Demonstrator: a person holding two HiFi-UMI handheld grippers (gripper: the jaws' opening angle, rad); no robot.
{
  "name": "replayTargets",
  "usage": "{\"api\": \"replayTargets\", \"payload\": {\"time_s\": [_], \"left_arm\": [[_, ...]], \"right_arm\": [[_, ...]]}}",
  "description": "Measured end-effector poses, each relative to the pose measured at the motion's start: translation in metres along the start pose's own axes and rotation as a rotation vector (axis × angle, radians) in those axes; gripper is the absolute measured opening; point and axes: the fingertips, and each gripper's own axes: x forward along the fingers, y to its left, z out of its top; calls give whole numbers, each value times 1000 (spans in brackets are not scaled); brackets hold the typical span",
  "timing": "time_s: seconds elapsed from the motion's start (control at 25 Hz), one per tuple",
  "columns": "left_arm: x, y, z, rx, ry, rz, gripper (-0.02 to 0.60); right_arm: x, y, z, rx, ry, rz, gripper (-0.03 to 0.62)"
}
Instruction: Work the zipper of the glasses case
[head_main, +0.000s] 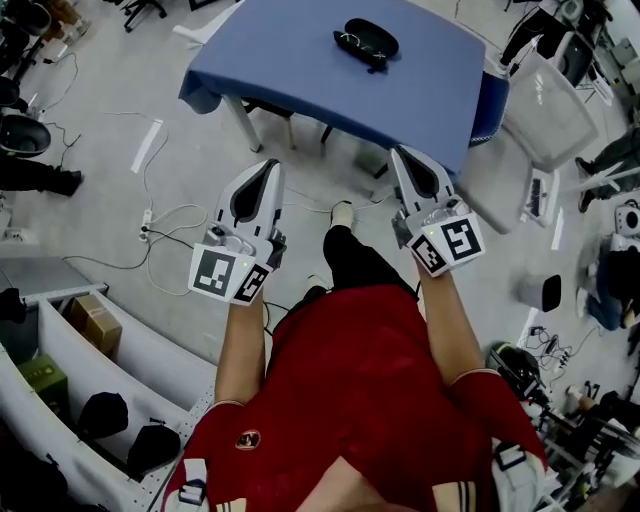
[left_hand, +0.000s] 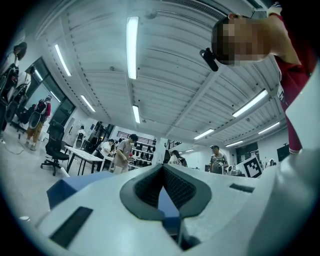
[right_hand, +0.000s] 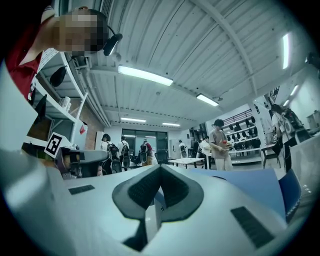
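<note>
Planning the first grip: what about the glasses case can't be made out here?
- Glasses case: zipper too small in the head view; open or shut unclear.
- Case in gripper views: not identifiable past left gripper and right gripper, tongs shut.
- Blue table: far edge cut off, head view's top.

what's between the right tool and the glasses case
Only bare blue table top separates the right tool from the glasses case, as the head view shows.

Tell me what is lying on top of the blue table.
One dark glasses case lies on the blue table, toward its far side. Its inside is hidden, and its zipper is too small to make out.
</note>
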Motion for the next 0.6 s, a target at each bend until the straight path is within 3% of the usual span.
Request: {"api": "replayTargets", "payload": {"time_s": [0.32, 0.6], "left_arm": [[62, 28, -5, 45, 48, -30, 8], [137, 59, -20, 60, 100, -58, 8]], "right_arm": [[43, -47, -8, -18, -16, -28, -6], [85, -118, -13, 10, -26, -77, -6]]}}
